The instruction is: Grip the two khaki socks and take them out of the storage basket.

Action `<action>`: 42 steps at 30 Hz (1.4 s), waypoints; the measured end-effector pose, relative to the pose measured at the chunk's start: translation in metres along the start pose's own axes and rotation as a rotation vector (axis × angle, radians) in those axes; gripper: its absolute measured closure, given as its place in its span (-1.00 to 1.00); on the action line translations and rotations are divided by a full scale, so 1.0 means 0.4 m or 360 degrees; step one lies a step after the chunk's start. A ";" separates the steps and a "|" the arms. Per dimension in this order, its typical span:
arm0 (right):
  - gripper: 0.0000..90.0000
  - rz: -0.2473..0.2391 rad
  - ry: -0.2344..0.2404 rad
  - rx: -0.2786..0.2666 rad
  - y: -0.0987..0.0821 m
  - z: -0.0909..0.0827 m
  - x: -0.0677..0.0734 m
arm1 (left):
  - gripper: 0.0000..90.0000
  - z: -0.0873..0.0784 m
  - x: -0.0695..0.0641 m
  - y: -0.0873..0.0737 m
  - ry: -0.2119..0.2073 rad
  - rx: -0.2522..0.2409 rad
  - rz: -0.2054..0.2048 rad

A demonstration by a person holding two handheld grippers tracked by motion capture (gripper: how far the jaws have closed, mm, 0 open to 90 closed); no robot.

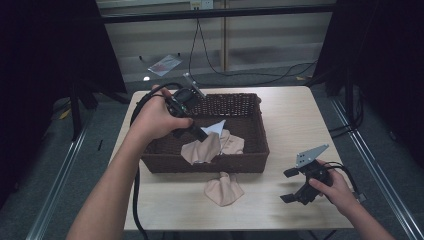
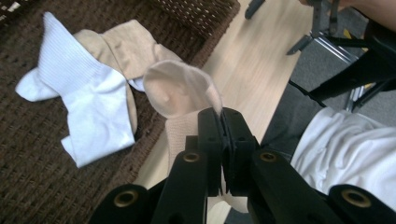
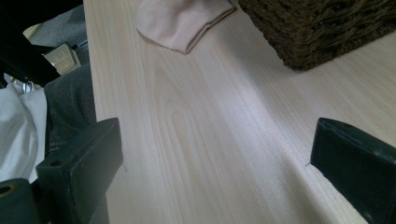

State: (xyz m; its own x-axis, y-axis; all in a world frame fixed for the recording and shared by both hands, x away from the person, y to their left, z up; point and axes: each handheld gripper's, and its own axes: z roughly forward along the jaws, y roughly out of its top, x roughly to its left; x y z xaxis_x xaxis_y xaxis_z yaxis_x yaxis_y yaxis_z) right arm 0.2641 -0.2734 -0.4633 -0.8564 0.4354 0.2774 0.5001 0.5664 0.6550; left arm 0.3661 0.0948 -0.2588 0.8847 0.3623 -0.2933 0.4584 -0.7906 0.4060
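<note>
While the person's left forearm reaches up from the bottom edge of the high view and bends in over the near-left corner of the woven basket, the left hand wraps the body of the left gripper, which slants down and to the right into the basket. Its jaws are pressed together on a beige stocking; the left gripper view shows the thin fabric pinched between the two black pads, with the open cuff of the stocking ballooning just above them. In the high view the stocking drapes from that grip over the basket's front wall, and its lower end lies on the wooden table just in front of the basket. A white sock lies flat on the basket floor beside the held stocking, and more beige fabric lies partly under the white sock. Farther right, well apart from the basket, the right hand rests low at the near-right part of the table, wrist coming in from the lower right, and holds the right gripper pointing left across the tabletop. Its jaws stand wide apart with nothing between them; the right gripper view shows bare wood between the two pads, the stocking's toe end beyond them, and the basket's corner at the upper right.
</note>
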 end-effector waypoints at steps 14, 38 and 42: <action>-0.96 -0.0001 -0.0002 0.0006 0.001 -0.002 0.001 | 0.95 0.038 -0.023 -0.030 -0.0050 0.0015 0.0044; -0.96 0.0003 0.0006 0.0004 0.000 0.000 0.002 | 0.94 0.146 -0.045 -0.064 -0.0091 0.0081 0.0111; -0.96 0.0006 0.0006 0.0008 0.000 0.000 0.003 | 0.93 0.173 -0.042 -0.067 -0.0094 0.0085 0.0118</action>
State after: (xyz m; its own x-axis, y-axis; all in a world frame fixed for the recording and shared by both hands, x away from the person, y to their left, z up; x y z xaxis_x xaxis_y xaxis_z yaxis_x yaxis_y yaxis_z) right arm 0.2632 -0.2728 -0.4630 -0.8550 0.4349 0.2824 0.5039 0.5683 0.6505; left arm 0.3329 0.0758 -0.3245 0.9088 0.2731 -0.3155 0.3850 -0.8401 0.3821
